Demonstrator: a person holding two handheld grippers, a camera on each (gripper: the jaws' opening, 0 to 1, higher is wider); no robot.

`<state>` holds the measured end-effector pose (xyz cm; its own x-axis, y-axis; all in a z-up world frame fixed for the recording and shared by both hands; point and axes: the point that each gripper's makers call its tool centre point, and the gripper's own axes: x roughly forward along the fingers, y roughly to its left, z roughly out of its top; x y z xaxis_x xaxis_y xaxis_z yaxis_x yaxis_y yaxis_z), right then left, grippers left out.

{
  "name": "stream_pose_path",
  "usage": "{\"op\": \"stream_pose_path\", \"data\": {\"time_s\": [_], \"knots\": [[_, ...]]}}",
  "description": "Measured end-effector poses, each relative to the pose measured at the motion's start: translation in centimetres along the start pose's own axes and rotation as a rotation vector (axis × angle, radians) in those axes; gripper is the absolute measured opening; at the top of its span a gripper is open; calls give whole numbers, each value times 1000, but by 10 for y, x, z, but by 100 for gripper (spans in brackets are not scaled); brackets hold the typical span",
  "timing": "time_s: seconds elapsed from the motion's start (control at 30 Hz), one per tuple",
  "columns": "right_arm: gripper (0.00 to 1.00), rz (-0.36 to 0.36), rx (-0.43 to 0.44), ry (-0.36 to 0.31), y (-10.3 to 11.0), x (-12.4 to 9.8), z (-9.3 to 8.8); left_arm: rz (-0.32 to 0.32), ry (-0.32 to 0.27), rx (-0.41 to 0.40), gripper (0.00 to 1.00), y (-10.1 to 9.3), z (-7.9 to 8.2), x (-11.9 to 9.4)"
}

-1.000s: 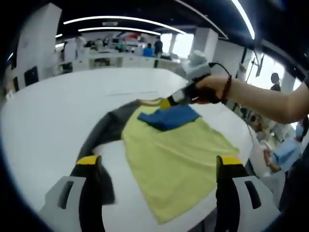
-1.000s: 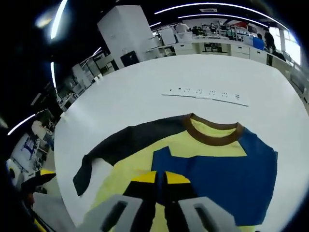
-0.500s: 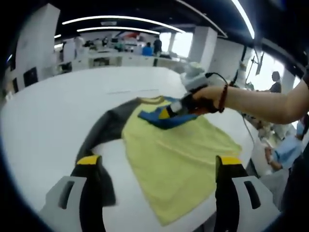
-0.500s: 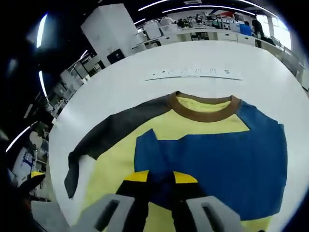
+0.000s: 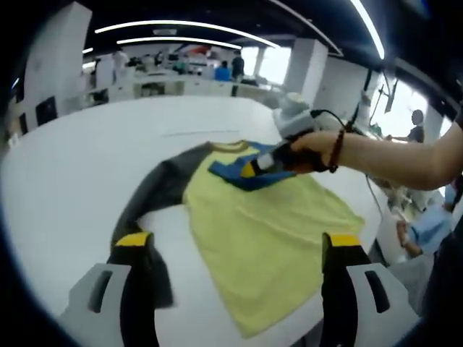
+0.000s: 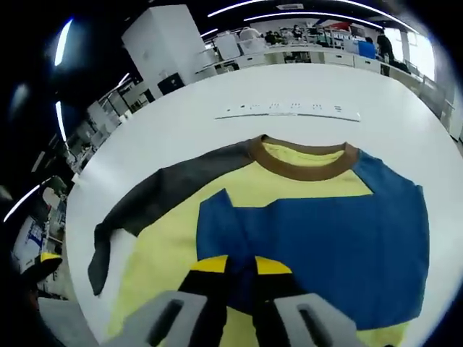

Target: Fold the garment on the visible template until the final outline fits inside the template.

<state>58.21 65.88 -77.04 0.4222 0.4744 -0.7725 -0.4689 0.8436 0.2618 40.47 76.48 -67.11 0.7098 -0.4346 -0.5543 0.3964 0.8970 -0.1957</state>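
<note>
Looking along left gripper view first
left gripper (image 5: 239,249): jaws wide apart, yellow-tipped, holding nothing, low over near table edge
garment (image 5: 268,238): long-sleeve shirt lying flat on white table (image 5: 79,166), yellow body, collar at far end, hem at near end
long axis: runs collar-to-hem, slanting from upper middle down toward lower right
dark sleeve (image 5: 155,195): grey, stretched out from shoulder toward the left jaw, cuff end just beside that jaw
blue sleeve (image 5: 242,173): folded in across the upper chest, pinched by right gripper (image 5: 249,170)
hand (image 5: 315,148): person's hand with dark bead bracelet grips the right tool, forearm entering from right
room: open hall, long ceiling light strips, white pillars, benches at far side, people standing far back and at right

right gripper view
right gripper: jaws nearly together, closed on blue sleeve (image 6: 318,246) at its near edge, point (image 6: 241,266)
garment (image 6: 173,238): collar points away from camera, toward far side of table; body runs toward the jaws
collar (image 6: 302,165): brown band, curved, open side facing far end
blue sleeve: laid across yellow chest, wide blue panel covering centre and right of shirt
dark sleeve (image 6: 145,210): extends out left and down, cuff hanging toward near-left table edge
strip (image 6: 289,110): thin pale strip with small dark marks lying on table (image 6: 347,87) beyond collar, apart from shirt
template: cannot tell its outline on the white top
room: white cabinets and desks behind, big white block upper left, windows at far right
</note>
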Motion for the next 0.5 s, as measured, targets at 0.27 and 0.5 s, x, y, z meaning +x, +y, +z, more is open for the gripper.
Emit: {"op": "stream_pose_path", "data": {"time_s": [0.27,0.5], "knots": [[0,27,3,2,8,-3,-2,2,4,-5,91,1,-2,0],[0,113,-9,-26,34,-7,4,3,2,2,92,-2,0,-4]]}}
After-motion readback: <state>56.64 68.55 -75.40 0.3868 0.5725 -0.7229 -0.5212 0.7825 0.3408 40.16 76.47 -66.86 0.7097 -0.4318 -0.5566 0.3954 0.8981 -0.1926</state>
